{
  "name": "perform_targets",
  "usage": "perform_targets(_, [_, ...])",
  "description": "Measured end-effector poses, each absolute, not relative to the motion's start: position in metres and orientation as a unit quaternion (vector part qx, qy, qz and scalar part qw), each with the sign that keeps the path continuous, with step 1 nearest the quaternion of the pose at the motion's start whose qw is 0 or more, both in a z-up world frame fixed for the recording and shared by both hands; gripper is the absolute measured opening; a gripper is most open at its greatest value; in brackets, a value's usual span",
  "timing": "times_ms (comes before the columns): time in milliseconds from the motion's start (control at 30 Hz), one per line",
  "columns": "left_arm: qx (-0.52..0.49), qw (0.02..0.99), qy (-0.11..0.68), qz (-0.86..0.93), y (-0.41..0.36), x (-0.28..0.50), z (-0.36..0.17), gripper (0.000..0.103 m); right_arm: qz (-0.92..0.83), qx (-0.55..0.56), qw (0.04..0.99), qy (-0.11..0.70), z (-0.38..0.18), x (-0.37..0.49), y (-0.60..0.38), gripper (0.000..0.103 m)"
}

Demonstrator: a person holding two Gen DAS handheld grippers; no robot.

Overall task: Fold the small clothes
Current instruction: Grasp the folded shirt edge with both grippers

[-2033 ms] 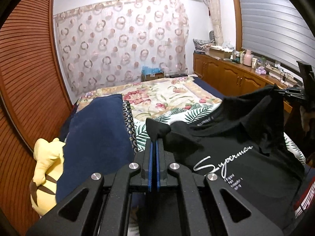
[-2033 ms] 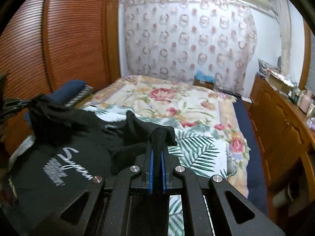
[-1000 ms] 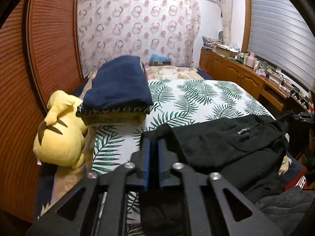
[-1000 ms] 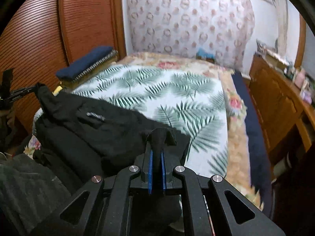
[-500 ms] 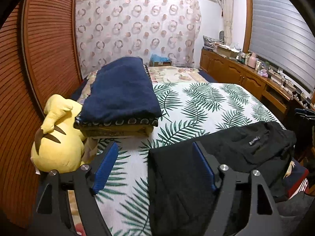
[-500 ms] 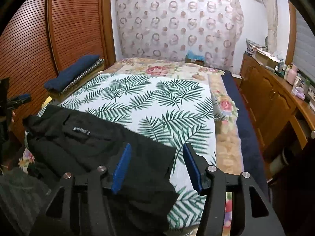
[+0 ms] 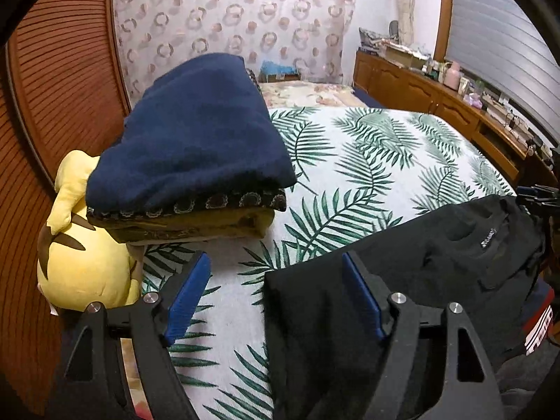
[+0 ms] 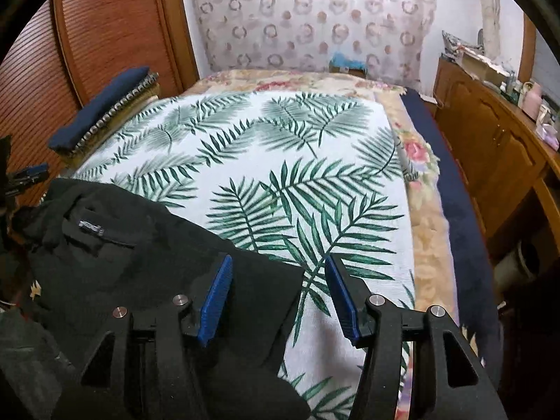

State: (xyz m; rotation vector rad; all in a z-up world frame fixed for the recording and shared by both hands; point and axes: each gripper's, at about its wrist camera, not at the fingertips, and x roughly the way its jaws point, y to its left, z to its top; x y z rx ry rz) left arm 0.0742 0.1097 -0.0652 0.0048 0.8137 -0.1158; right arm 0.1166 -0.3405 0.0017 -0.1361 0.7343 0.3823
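The black shirt (image 7: 402, 280) lies spread across the lower part of both views, on the palm-leaf sheet (image 8: 297, 175) at the bed's near edge, its small label showing. The left gripper (image 7: 276, 294) hovers low over one corner, jaws wide apart and empty, its right finger above the cloth. The right gripper (image 8: 278, 295) straddles the opposite corner, jaws likewise apart. A folded navy blanket (image 7: 196, 133) sits stacked at the upper left beside a yellow plush (image 7: 80, 255). A ribbed wooden door (image 8: 105, 28), ring-patterned curtain (image 8: 315, 17) and wooden cabinets (image 8: 490, 140) surround the bed.
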Motion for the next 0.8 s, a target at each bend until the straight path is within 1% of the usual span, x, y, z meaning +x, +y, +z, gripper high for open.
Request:
perform_targets(267, [0.010, 0.898, 0.434, -0.068, 0.111, 0.092, -0.080, 0.077, 0.190, -0.062, 0.903, 0.380, -0.007, 0.130, -0.338, 0.057])
perform_targets(500, [0.023, 0.890, 0.450, -0.074, 0.103, 0.093, -0.092, 0.077, 0.191, -0.079, 0.903, 0.377, -0.007, 0.129, -0.332, 0.057])
perform_targets(533, [0.023, 0.888, 0.453, -0.076, 0.103, 0.093, -0.095, 0.075, 0.193, -0.084, 0.902, 0.377, -0.008, 0.128, -0.332, 0.057])
perform_targets(567, [0.022, 0.887, 0.455, -0.079, 0.103, 0.094, -0.096, 0.070, 0.195, -0.087, 0.902, 0.376, -0.010, 0.128, -0.332, 0.056])
perform_targets(600, [0.019, 0.884, 0.459, -0.085, 0.103, 0.094, -0.099, 0.067, 0.196, -0.089, 0.901, 0.376, -0.011, 0.129, -0.332, 0.053])
perform_targets(633, [0.016, 0.885, 0.457, -0.088, 0.103, 0.093, -0.100, 0.066, 0.201, -0.089, 0.900, 0.376, -0.012, 0.129, -0.332, 0.047])
perform_targets(667, [0.015, 0.886, 0.455, -0.090, 0.102, 0.093, -0.101, 0.063, 0.207, -0.089, 0.899, 0.375, -0.012, 0.129, -0.332, 0.044])
perform_targets(700, [0.014, 0.887, 0.452, -0.095, 0.101, 0.093, -0.100, 0.060, 0.209, -0.090, 0.899, 0.375, -0.012, 0.128, -0.332, 0.042])
perform_targets(767, [0.019, 0.888, 0.446, -0.110, 0.098, 0.089, -0.100, 0.044, 0.217, -0.091, 0.897, 0.374, -0.012, 0.125, -0.331, 0.027])
perform_targets(800, [0.020, 0.888, 0.444, -0.118, 0.097, 0.087, -0.099, 0.039, 0.221, -0.092, 0.896, 0.375, -0.013, 0.124, -0.330, 0.025])
